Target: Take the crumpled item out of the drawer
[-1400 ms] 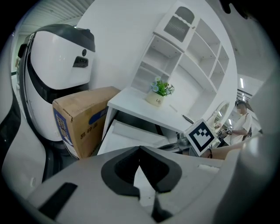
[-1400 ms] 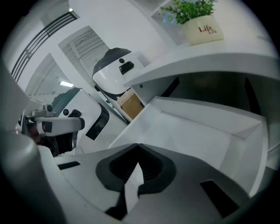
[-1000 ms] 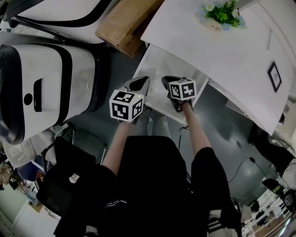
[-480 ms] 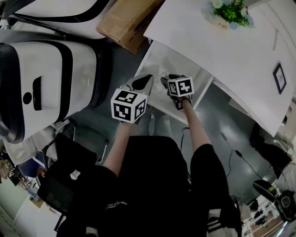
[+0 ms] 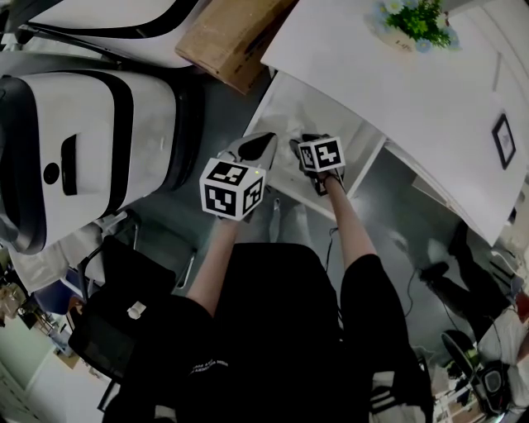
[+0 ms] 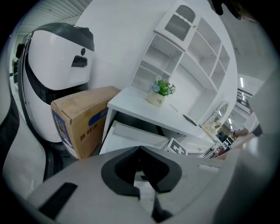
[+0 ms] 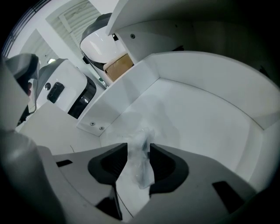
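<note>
The white drawer [image 5: 285,103] stands pulled out under the desk. On its floor lies the crumpled item [image 7: 141,154], a clear, whitish scrap of plastic film. My right gripper [image 7: 138,146] reaches down into the drawer [image 7: 210,113] with the scrap between its dark pads; its jaws are closing and the film fills the gap. From the head view my right gripper [image 5: 299,144] points into the drawer and the scrap is hidden. My left gripper [image 5: 259,142] hovers beside it at the drawer's front edge, its tips [image 6: 140,151] together with nothing held.
A cardboard box [image 5: 227,41] stands on the floor left of the desk [image 5: 397,91], next to a big white-and-black machine [image 5: 83,149]. A potted plant [image 5: 416,20] and a small framed picture [image 5: 502,140] sit on the desk. A black bag [image 5: 124,318] lies at the lower left.
Both grippers have hardly shifted, staying over the open drawer. A person's legs have come into sight at the right edge.
</note>
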{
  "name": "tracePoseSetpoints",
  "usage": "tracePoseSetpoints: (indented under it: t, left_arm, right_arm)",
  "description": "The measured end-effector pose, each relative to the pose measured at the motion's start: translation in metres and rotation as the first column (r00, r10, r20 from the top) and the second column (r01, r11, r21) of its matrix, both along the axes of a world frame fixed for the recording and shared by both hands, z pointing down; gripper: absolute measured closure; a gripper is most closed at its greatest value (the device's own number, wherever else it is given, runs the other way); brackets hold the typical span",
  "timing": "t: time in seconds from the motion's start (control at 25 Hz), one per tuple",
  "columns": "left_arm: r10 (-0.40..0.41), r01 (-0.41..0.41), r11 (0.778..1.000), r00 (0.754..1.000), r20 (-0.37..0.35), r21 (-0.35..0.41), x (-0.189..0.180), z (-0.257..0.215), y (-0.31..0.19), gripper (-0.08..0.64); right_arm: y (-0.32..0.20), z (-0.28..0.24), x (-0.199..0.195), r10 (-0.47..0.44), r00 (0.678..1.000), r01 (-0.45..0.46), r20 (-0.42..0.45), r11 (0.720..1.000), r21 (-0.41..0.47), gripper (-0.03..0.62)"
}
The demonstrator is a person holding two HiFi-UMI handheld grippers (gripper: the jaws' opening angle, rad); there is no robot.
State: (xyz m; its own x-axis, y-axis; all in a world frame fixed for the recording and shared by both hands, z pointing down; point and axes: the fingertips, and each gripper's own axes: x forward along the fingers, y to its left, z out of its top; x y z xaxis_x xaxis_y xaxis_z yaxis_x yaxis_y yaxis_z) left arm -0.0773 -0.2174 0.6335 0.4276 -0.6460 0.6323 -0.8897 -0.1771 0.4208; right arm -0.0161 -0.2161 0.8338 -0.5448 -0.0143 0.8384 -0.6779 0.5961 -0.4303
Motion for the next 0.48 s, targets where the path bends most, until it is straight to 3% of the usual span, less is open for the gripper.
tracePoseSetpoints:
  t: [0.48]
  left_arm:
    - [0.006, -0.006, 1.000, 1.000, 0.000, 0.011, 0.0031, -0.0055, 0.0016, 0.562]
  right_arm:
    - [0.0020, -0.0078, -0.0025, -0.017, 1.000, 0.017, 0.006, 1.000, -0.008, 0.529]
